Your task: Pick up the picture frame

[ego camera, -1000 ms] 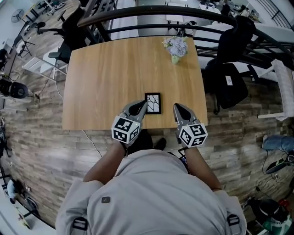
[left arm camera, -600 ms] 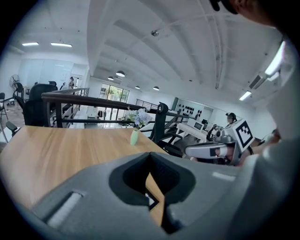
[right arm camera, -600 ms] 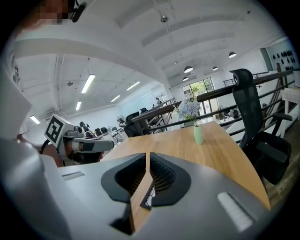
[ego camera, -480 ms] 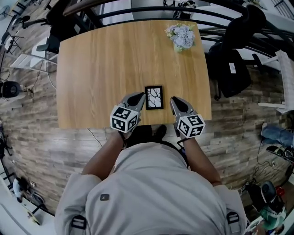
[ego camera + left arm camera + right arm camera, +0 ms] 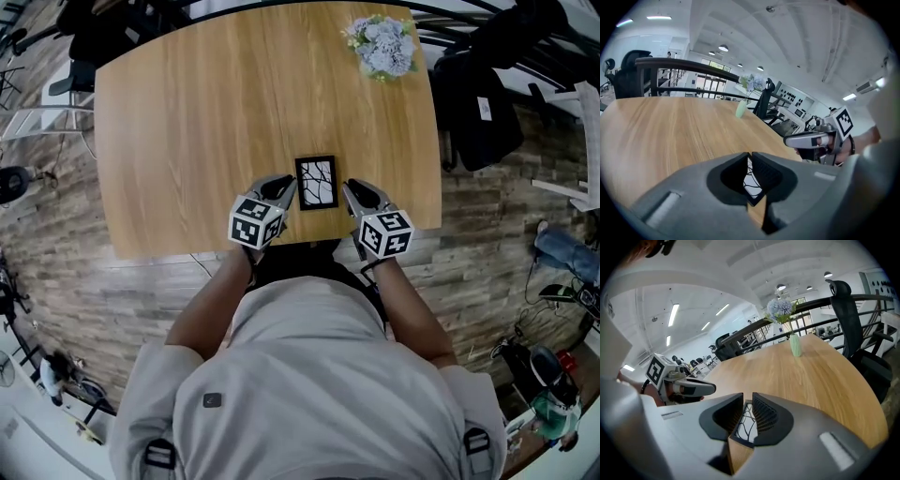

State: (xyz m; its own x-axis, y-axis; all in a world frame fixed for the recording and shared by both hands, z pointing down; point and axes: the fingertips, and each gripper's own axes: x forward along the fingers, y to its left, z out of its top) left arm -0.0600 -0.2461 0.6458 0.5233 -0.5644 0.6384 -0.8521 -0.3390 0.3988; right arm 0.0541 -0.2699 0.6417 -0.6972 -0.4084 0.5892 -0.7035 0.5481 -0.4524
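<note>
Head view and the two gripper views. We see the picture frame [image 5: 316, 183] lying flat on the wooden table [image 5: 187, 112], at the 6 o'clock part of the tabletop and close to the edge nearest the person; its black border encloses a white panel with dark branching lines. The left gripper [image 5: 284, 187] stands just beside the frame at its 9 o'clock and the right gripper [image 5: 353, 191] just beside it at its 3 o'clock, so that the frame lies between the two. Both forearms reach forward from the torso and converge slightly towards 12 o'clock, with each gripper pitched nose-down towards the tabletop and its marker cube on the side nearer the person. In the left gripper view we find the left gripper [image 5: 750, 157] with its jaws opening, a narrow slit between the tips; the frame [image 5: 751, 185] shows through that slit on the table beyond and is not clamped. In the right gripper view the right gripper [image 5: 747, 401] is likewise opening, with a somewhat wider gap through which the frame [image 5: 745, 425] appears, and its pads press on nothing. A vase of flowers [image 5: 382, 45] stands well apart from the frame, at its 1 o'clock.
</note>
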